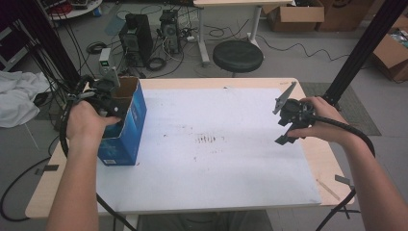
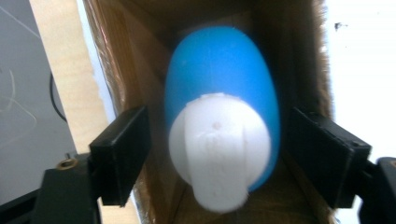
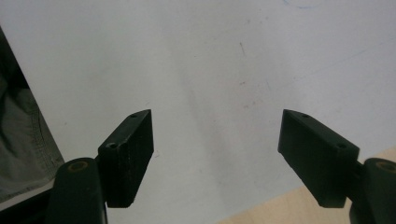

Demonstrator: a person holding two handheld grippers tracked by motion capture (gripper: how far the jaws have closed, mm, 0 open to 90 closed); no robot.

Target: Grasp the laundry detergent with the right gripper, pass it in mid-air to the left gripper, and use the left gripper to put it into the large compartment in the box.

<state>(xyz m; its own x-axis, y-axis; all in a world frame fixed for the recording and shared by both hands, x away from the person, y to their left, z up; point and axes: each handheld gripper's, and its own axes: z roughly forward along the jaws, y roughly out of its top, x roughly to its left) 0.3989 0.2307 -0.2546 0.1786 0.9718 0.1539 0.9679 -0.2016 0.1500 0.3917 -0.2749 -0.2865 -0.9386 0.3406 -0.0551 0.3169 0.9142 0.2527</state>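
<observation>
Left gripper view: left gripper [image 2: 219, 154] standing open, clear of bottle [image 2: 222, 93] in box [image 2: 116, 60]; withdraw straight, avoiding walls

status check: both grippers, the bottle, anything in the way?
Left gripper open at the blue box, pads clear of the blue bottle inside. Right gripper open, empty, over the white mat. Nothing in the way.

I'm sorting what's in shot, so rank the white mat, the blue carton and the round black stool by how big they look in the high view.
1. white mat, by far the largest.
2. blue carton.
3. round black stool, though it stands farther from the camera, so its true size against the carton is unsure.
</observation>
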